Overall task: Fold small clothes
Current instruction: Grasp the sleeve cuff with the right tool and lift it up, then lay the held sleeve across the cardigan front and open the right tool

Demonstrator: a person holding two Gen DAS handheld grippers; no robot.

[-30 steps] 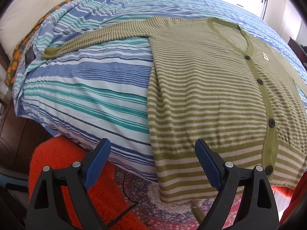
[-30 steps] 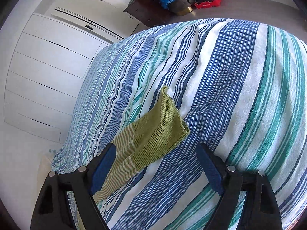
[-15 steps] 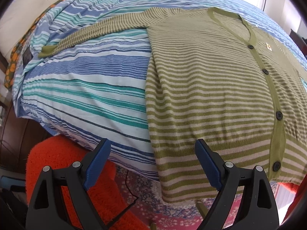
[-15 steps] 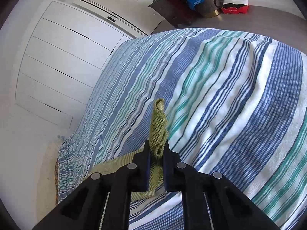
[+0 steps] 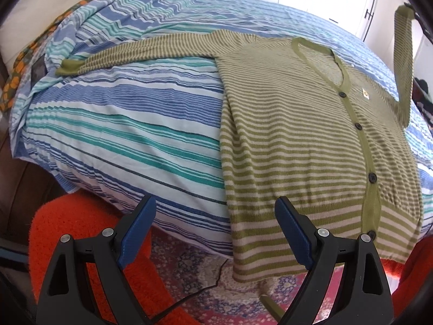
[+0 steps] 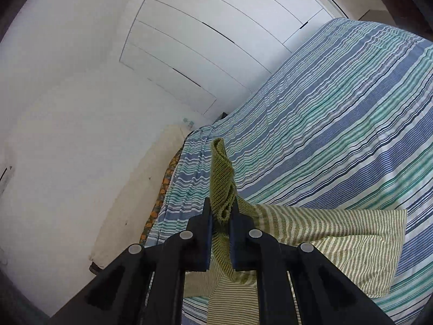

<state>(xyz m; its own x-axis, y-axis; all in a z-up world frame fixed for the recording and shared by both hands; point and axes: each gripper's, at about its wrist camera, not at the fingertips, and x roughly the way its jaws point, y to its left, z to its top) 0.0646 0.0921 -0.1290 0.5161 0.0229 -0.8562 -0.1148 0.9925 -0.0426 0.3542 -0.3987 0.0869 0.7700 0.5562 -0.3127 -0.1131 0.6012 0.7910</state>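
**Green cuff pinched in my right tongs, left tongs spread over the hem**

Olive-and-cream striped knitted cardigan (image 5: 297,140) lies buttoned-side up on the blue, teal and white striped bedspread (image 5: 130,124), seen from my left wrist. Its hem hangs over the near edge of the bed. 1 sleeve stretches flat to the left across the bedspread, ending in a plain green cuff. The other sleeve (image 5: 403,62) rises off the bed at the right edge of the view, up towards the top corner. Dark round buttons run down the plain green placket. My left tongs (image 5: 213,233) hover near the bed's edge with their 2 blue-padded fingers (image 5: 139,224) spread wide, nothing between them; the right-hand pad sits just in front of the cardigan's hem. Below them are an orange fluffy cushion (image 5: 81,233) and a patterned red rug (image 5: 194,268).

From my right wrist, my right tongs (image 6: 220,216) are pressed together on the plain green ribbed cuff (image 6: 220,178) of the raised sleeve, which sticks up bunched between the black fingers. Striped fabric of the cardigan drapes below and to the right, over the striped bedspread. White panelled wardrobe doors (image 6: 216,35) and a white wall fill the rest.
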